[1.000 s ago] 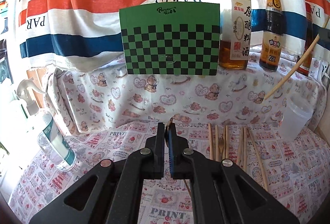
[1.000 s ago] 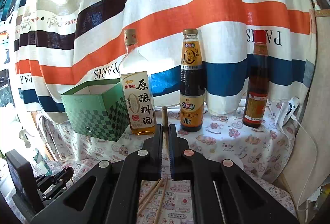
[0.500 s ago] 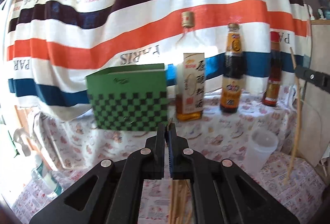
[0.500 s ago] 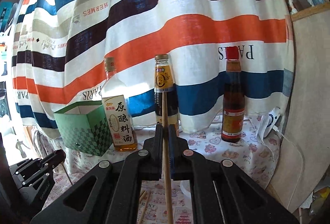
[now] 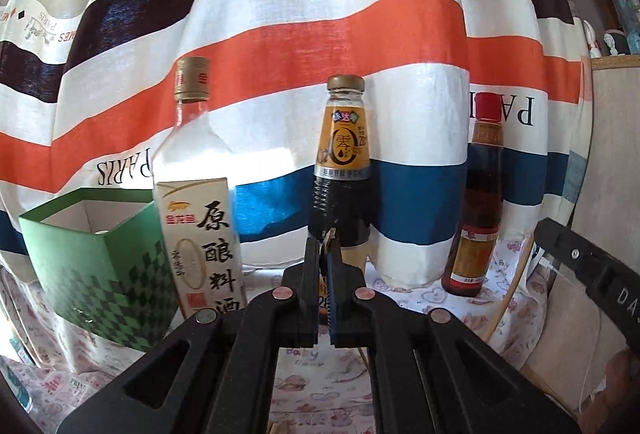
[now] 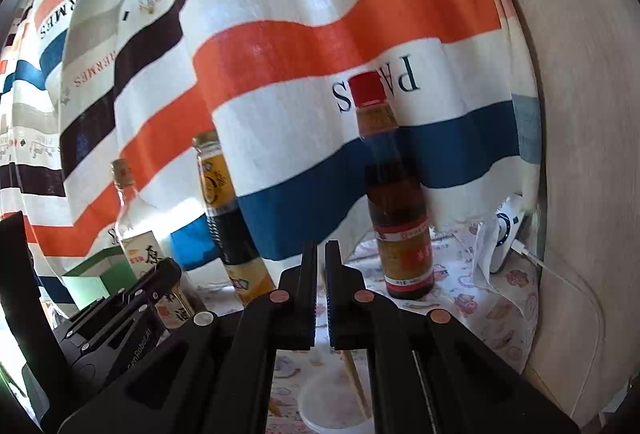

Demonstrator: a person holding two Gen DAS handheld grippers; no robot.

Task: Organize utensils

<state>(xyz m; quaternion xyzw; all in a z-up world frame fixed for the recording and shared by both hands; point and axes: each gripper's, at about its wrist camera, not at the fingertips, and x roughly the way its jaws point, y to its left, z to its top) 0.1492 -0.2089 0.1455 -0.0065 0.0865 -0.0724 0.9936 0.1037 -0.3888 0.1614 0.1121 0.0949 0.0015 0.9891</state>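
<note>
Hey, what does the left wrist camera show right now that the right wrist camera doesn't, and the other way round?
Only the left wrist view shows the green checkered box's patterned front. Only the right wrist view shows a translucent cup below the right gripper, with a chopstick reaching into it, and a white charger. Both show the striped curtain and three bottles, including the red-capped bottle. Both grippers look shut.

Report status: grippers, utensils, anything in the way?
Left gripper shut on thin utensil. Right gripper shut on chopstick, lower end over white cup. Red-capped bottle behind, not blocking.
</note>
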